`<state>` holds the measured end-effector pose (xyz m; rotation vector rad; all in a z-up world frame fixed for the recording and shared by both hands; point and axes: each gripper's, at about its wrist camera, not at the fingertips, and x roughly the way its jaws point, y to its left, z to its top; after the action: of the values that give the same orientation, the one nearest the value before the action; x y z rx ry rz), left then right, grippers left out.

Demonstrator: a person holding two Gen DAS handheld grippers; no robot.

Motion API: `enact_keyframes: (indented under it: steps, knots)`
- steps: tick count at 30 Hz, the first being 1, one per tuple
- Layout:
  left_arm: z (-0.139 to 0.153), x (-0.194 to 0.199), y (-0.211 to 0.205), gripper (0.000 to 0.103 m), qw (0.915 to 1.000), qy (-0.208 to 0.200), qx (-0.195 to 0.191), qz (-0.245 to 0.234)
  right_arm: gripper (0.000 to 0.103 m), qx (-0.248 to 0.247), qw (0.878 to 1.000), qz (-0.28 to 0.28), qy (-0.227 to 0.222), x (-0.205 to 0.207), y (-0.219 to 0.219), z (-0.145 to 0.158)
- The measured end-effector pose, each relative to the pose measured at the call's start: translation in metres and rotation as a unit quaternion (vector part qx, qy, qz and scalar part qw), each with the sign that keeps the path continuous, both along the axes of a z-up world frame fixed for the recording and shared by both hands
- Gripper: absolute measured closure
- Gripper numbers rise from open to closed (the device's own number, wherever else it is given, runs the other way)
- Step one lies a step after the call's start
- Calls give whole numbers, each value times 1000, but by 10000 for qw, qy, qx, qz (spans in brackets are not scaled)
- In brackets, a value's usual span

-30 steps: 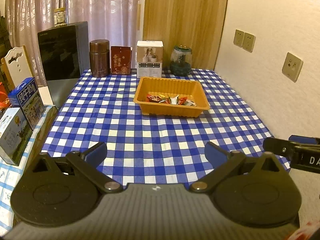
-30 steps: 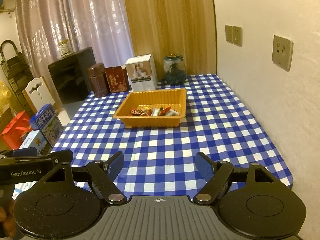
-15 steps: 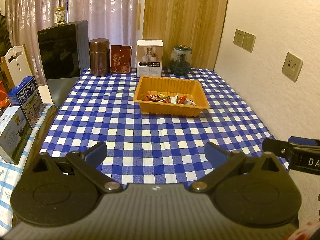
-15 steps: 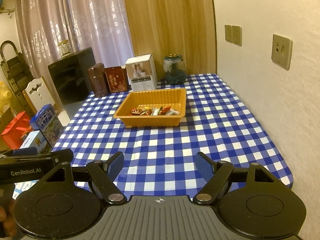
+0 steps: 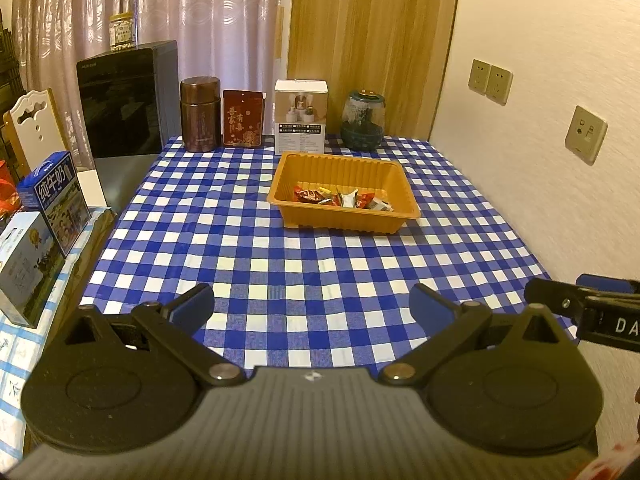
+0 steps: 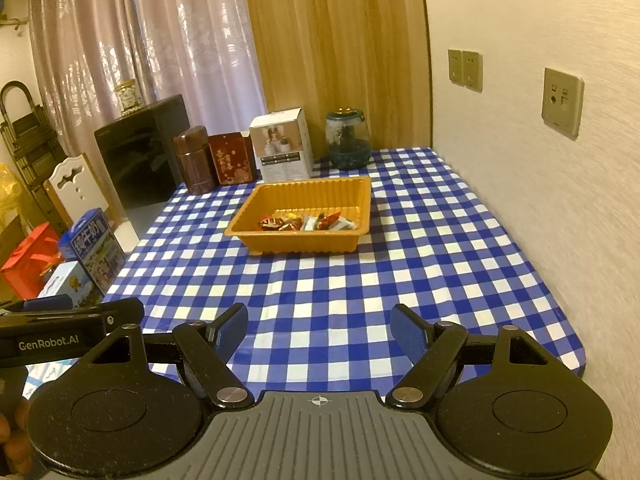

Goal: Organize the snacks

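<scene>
Above the middle of both frames, on the blue checked tablecloth point(image 5: 304, 264), sits the orange tray point(image 5: 344, 222) with wrapped snacks point(image 5: 342, 199) inside, while left gripper point(image 5: 312, 306) and right gripper point(image 6: 318, 330) at the bottom edge gape wide, holding nothing.

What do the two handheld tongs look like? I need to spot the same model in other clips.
Both look alike. The left tongs and right tongs have black linkage arms on round black discs, silver pivot screws, blue textured pads and a ribbed grey body with a small crosshair mark. White "GenRobot.AI" lettering runs along the side of the left one. No cables or sleeves show.
</scene>
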<state>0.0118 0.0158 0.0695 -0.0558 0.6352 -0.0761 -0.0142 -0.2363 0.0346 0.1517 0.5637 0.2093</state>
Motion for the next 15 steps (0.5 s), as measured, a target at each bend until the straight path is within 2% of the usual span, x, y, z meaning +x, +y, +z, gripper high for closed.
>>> enact_keyframes:
  steps: [15]
  knots:
    - [0, 0, 0, 0, 10000, 7, -3, 0, 25, -2, 10000, 21, 4, 0, 2, -1]
